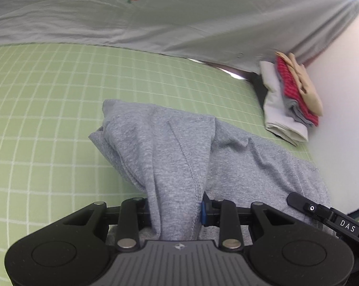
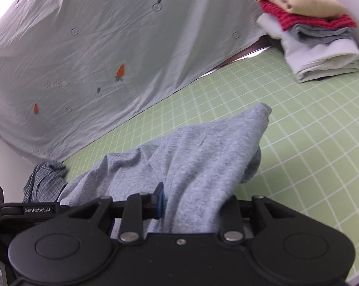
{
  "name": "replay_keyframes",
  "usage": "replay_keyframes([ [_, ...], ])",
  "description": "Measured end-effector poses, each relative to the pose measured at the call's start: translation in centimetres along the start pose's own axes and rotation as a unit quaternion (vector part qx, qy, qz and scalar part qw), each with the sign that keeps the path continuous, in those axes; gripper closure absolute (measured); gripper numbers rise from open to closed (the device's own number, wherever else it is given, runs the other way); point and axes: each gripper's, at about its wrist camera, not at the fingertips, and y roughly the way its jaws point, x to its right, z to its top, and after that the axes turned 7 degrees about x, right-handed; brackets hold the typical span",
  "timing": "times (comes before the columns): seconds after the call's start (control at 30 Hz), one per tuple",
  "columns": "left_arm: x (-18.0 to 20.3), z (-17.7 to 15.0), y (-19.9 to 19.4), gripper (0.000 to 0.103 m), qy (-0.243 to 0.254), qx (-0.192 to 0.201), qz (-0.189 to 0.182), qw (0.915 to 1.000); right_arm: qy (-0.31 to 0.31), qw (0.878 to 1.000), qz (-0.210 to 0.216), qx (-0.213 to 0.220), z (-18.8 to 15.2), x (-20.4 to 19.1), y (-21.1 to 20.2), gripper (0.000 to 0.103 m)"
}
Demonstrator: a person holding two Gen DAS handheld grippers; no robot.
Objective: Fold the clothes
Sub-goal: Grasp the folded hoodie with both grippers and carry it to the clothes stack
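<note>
A heather-grey garment lies bunched on the green gridded mat. My left gripper is shut on a fold of it, and the cloth rises from the jaws in a ridge. In the right wrist view the same grey garment drapes over my right gripper, which is shut on another part of the cloth. The blue pad of one finger shows; the other finger is hidden under fabric. The right gripper's arm shows at the left view's lower right.
A stack of folded clothes, tan on top, then red, grey and white, sits at the mat's far corner. A pale sheet with carrot prints hangs behind the mat. A striped dark cloth lies at the mat's left edge.
</note>
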Motion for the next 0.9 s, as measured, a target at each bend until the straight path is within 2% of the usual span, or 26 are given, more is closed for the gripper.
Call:
replay_keyframes([
  [0.23,6.0,1.6,2.5,0.07,0.046,-0.004,-0.036,0.9983,0.044,0.997,-0.033,0.045,1.4,4.1,-2.4,0.074],
  [0.43,13.6,3.4,5.9,0.07,0.054,0.021,-0.057,0.9967,0.063,0.994,-0.039,0.075,4.9,9.7,-3.6,0.074],
  [0.57,19.6,5.0,8.4,0.071,0.033,0.053,-0.069,0.9956,0.051,0.995,-0.018,0.086,9.5,14.8,-4.1,0.074],
  [0.73,27.2,7.1,11.5,0.071,0.005,0.094,-0.087,0.9918,0.004,0.994,0.013,0.111,17.4,21.1,-4.5,0.074],
  [0.9,34.5,12.4,13.5,0.071,0.01,0.142,-0.114,0.9833,-0.015,0.985,0.037,0.168,25.6,25.5,-5.5,0.075],
])
